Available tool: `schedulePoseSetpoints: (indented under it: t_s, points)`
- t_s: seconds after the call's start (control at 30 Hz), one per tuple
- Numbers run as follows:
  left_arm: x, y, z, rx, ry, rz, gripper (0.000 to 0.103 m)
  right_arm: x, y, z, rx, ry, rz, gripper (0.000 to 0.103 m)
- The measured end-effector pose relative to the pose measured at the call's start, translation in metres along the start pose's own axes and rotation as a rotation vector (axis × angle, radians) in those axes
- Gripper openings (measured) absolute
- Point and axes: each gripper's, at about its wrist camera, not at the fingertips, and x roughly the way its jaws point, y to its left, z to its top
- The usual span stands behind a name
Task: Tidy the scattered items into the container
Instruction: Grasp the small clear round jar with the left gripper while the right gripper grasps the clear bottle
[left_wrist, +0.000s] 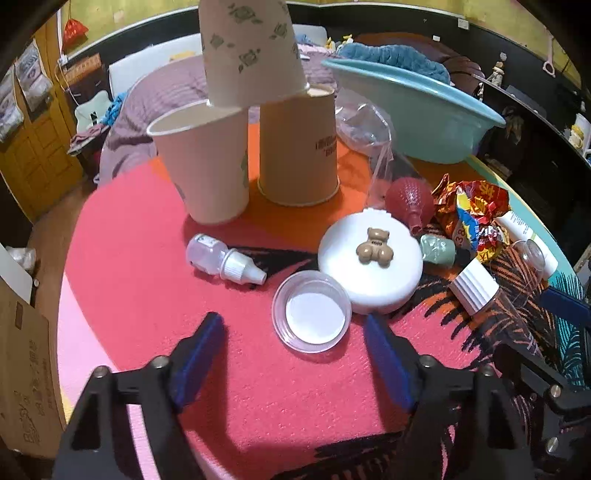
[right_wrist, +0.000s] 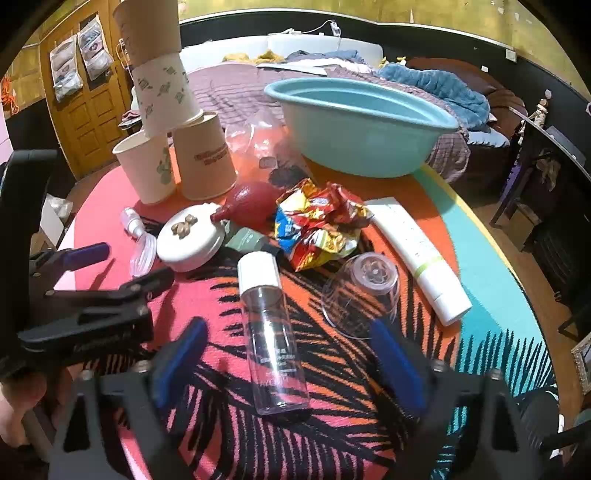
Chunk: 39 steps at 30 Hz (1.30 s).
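Round patterned tabletop (right_wrist: 480, 258) holds four stacked paper cups (right_wrist: 147, 166), one teal plastic basin (right_wrist: 362, 147) at its far edge; left gripper (left_wrist: 295, 328) and right gripper (right_wrist: 288, 332) gape empty over bare cloth.

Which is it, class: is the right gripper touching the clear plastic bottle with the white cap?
Apart. The right wrist view shows the right gripper open, its blue fingers astride the clear plastic bottle with patterned cloth visible on both sides.

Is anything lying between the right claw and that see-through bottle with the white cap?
Nothing visible does. The clear bottle lies on the cloth directly ahead of the open right gripper, its base already between the blue fingers.
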Motion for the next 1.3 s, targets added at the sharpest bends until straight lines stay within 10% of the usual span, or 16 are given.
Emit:
schedulePoseSetpoints:
  t_s: [0.37, 0.43, 1.3]
  points:
    - [0.0, 0.002, 0.004, 0.02, -0.005, -0.018, 0.061, 0.004, 0.004, -0.003, -0.01, 0.025, -0.003, 0.074]
    - [0.0, 0.002, 0.005, 0.028, -0.011, -0.022, 0.043, 0.005, 0.004, -0.003, -0.015, 0.028, -0.003, 0.072]
    - [-0.018, -0.001, -0.008, 0.09, -0.063, 0.027, 0.042, 0.012, 0.009, -0.007, -0.05, 0.055, 0.025, 0.034]
